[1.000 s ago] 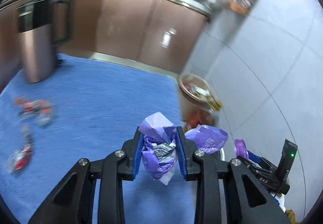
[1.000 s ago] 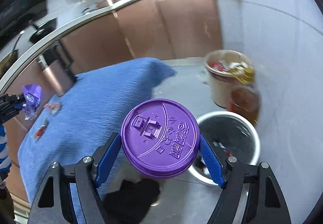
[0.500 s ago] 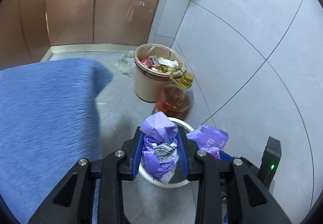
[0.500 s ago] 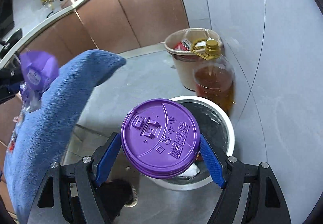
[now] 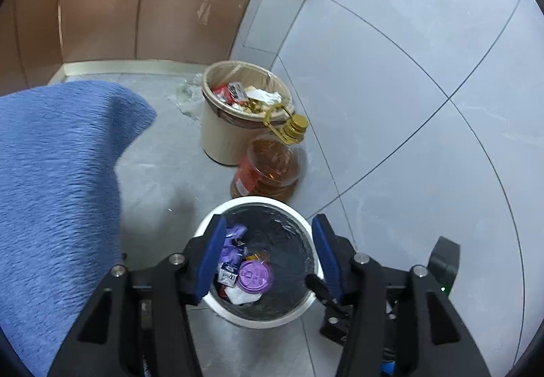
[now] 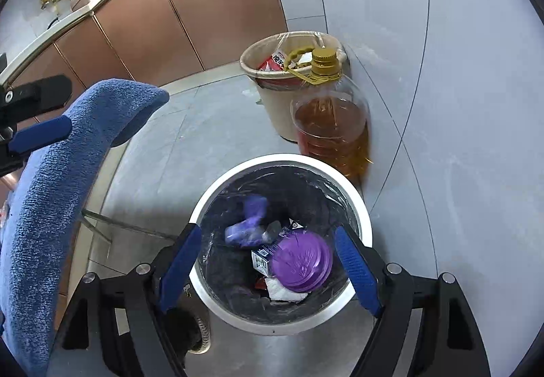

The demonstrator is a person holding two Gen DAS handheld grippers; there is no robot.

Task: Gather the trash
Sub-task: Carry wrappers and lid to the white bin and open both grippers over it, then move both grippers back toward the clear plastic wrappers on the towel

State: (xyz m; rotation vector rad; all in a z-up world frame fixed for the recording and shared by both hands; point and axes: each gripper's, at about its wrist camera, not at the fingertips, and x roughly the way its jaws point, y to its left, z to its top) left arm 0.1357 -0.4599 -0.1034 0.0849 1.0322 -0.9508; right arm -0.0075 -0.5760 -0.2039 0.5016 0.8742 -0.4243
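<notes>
I count two bins: a white one (image 6: 282,317) and a beige one (image 6: 272,104). One oil bottle (image 6: 331,128) stands between them. In the white bin I see one purple lid (image 6: 301,263) and perhaps two purple wrappers (image 6: 250,220), blurred.

You get bright, even indoor light in both views, probably from overhead, though no lamp shows. The pale wall tiles (image 5: 391,77) take a soft sheen without harsh glare. The copper cabinet doors (image 6: 204,13) carry smeared reflections. Straight tile seams bow strongly toward the dark circular rim. The purple wrapper (image 6: 250,222) is motion-blurred in the right wrist view, sharper in the left. A soft shadow lies on the floor (image 5: 176,207) beside the blue cloth (image 5: 57,193).
</notes>
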